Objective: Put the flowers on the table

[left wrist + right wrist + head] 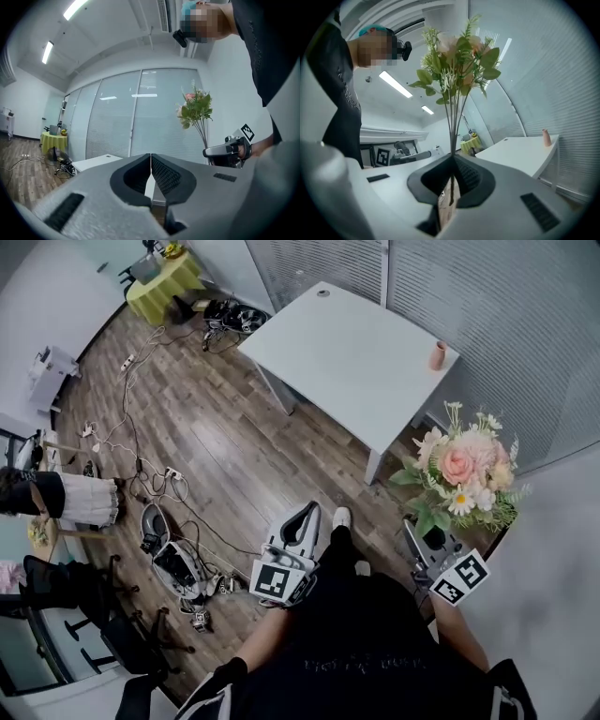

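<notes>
A bouquet of pink, white and cream flowers [464, 472] with green leaves is held upright by its thin stems in my right gripper [424, 545], which is shut on them. In the right gripper view the stems [453, 133] rise from between the closed jaws to the blooms [459, 51]. The white table [342, 357] stands ahead across the wooden floor, with a small pink vase [438, 355] near its right edge. My left gripper [305, 518] is shut with nothing in it; its view shows the bouquet [195, 110] and the right gripper [229, 150].
Cables and power strips [141, 442] trail over the wooden floor at the left, with equipment [173, 563] near my feet. A yellow-green covered table [164, 282] stands at the far back. Glass walls with blinds [506, 306] run behind the white table.
</notes>
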The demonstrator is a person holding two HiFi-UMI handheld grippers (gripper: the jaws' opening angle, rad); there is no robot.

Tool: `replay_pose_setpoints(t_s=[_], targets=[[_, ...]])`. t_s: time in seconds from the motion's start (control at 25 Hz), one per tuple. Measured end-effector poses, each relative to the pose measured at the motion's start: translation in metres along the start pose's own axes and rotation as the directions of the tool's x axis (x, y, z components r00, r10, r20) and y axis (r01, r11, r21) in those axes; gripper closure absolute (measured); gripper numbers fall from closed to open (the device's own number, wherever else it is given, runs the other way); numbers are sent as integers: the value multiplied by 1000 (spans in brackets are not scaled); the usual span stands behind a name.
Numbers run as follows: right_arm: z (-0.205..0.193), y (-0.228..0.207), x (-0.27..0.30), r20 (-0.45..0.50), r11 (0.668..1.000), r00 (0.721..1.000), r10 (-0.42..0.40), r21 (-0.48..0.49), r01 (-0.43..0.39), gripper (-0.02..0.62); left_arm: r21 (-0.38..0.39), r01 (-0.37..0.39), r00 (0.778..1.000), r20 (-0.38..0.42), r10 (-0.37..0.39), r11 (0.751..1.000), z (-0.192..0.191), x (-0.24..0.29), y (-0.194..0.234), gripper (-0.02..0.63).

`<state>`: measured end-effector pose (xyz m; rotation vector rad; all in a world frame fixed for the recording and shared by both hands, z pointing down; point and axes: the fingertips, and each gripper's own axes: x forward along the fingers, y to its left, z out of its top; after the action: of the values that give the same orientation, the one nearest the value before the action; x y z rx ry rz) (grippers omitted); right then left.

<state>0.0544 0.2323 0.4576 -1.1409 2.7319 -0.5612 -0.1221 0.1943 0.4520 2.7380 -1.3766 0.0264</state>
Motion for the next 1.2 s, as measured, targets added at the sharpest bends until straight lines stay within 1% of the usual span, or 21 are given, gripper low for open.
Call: replay_pose_setpoints(t_s=[0.28,0.44,0.52,0.6,0.68,0.76,0.84,1.0,1.08,1.2], targets=[[29,-44,61,-4,1000,1000,-21,11,21,560,-10,16,999,-28,-16,1000,-3,55,54,588],[47,-64,91,-9,999,999,-42,11,42,560,-1,64,998,-21,-64,998,12,89,76,588],[51,-74,105,-10,998,999,-51,19,52,560,0,82,996,-22,-82,997,13,104,88,588],[54,-82,118,-7,998,998,-56,37,56,560,-20,93,995,-17,-93,995,18,116,99,588],[57,-90,131,-3,997,998,-59,52,59,560,-20,109,994,-1,-109,994,29,128,107,588],[60,-96,140,3,996,998,-66,57,65,560,-17,140,990,5,-140,990,35,139,111,588],[63,-101,147,9,996,997,-74,55,73,560,-28,166,986,-3,-166,986,32,148,113,588],[66,-114,156,0,995,997,-83,61,82,560,-47,181,983,-25,-182,982,29,165,117,588],[70,-122,156,-12,994,996,-87,63,88,560,-33,197,980,-32,-198,980,34,177,113,588],[81,-138,158,-18,993,996,-88,81,89,560,-46,219,975,-37,-220,975,39,196,105,588]])
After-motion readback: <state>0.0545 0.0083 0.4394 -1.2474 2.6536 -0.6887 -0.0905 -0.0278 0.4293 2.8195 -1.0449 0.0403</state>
